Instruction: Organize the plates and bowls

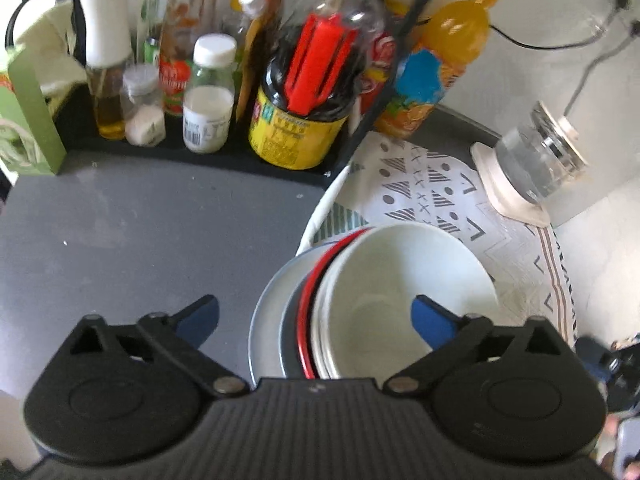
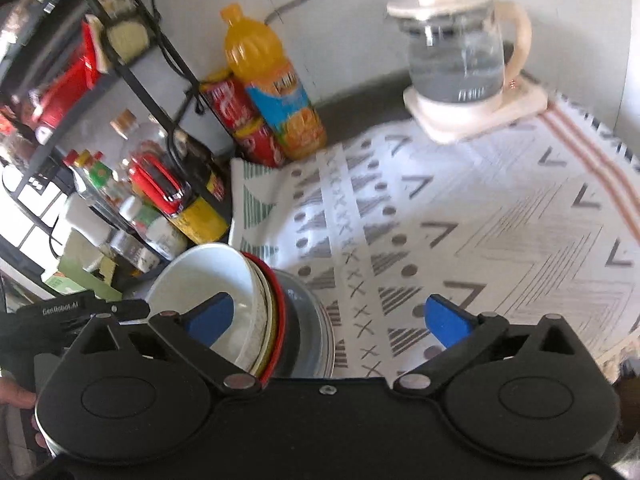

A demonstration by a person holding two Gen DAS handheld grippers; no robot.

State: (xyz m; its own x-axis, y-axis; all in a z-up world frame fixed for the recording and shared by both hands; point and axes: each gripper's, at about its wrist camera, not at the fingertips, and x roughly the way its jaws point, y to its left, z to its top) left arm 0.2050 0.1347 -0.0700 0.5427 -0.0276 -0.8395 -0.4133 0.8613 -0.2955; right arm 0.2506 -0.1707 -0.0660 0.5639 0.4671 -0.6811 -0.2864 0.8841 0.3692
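Nearest us, the left tongs (image 1: 315,318) stand spread wide, empty, blue pads either side of the white bowl (image 1: 404,292) below without touching it. The right tongs (image 2: 329,318) gape too, grasping nothing. The bowl tops a stack (image 2: 280,320): more bowls, a red-rimmed one, then a grey plate (image 1: 266,312). We see the stack on the bench (image 1: 140,232), at the edge of the patterned cloth (image 2: 480,220). Bottles (image 1: 208,96) crowd a rack behind; a kettle (image 2: 460,52) sits on the cloth's far corner.
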